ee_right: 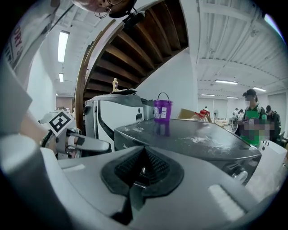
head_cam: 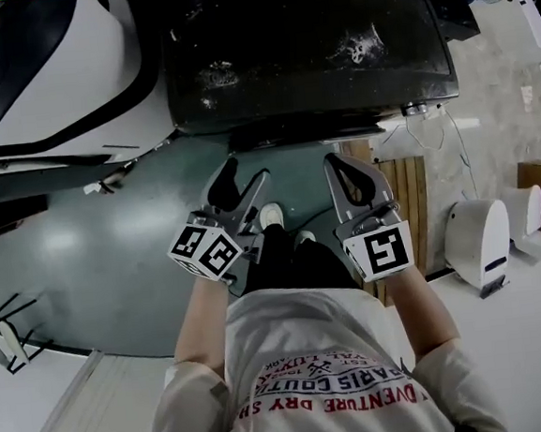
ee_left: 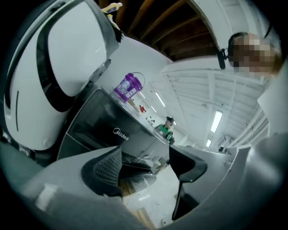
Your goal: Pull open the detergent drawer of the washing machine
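Note:
The dark washing machine stands just ahead of me, its top dusted with white residue. Its front panel with a logo shows in the left gripper view, and I cannot make out the detergent drawer in any view. My left gripper hangs in front of the machine, short of it. It is open with nothing between its pads. My right gripper is beside it at the same distance. It is shut, its ribbed pads meeting at the tips with nothing held.
A purple detergent bottle stands on the machine's top. A big white appliance with a black stripe sits close on the left. To the right are a wooden pallet and white devices. A person in green stands far off.

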Demonstrator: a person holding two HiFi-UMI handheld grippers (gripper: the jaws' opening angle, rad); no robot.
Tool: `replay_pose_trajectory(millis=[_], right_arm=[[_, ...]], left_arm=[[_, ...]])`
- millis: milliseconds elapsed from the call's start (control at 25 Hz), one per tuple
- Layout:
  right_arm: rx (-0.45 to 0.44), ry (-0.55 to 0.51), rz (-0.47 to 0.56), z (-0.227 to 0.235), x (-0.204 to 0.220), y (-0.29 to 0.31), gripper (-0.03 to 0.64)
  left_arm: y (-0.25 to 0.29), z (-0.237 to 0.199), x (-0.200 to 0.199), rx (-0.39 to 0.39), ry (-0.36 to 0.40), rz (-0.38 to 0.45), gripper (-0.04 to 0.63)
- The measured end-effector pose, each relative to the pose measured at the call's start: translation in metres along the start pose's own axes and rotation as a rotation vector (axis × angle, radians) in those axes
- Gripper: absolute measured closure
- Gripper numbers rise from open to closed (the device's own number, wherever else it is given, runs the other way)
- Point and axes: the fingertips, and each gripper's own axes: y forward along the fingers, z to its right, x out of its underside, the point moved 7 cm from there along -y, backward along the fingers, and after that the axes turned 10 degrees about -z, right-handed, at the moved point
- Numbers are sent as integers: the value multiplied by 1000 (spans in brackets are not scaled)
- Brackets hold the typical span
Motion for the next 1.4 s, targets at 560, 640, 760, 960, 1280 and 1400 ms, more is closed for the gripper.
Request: replay_pose_trajectory(millis=[560, 640, 760, 960, 1280, 1400], right_arm=[[-88, -38, 58, 12, 25, 49, 615], [-84, -30, 68, 14, 30, 54, 615], [-86, -18, 74, 15, 38, 60, 615], [-107, -19, 70, 15, 48, 70, 615], [-120, -23, 58, 16, 56, 78, 615], [-129, -32, 53, 14, 59, 81, 615]], left_arm=[[44, -57, 15, 152, -399, 314, 236], [52, -62, 18, 182, -457, 341, 230], [59, -69, 21, 213, -505, 367, 225], [61, -79, 11, 248, -511, 456, 227], [68, -78, -2, 336, -461, 521, 227], [70, -77, -1, 327, -461, 568, 230]])
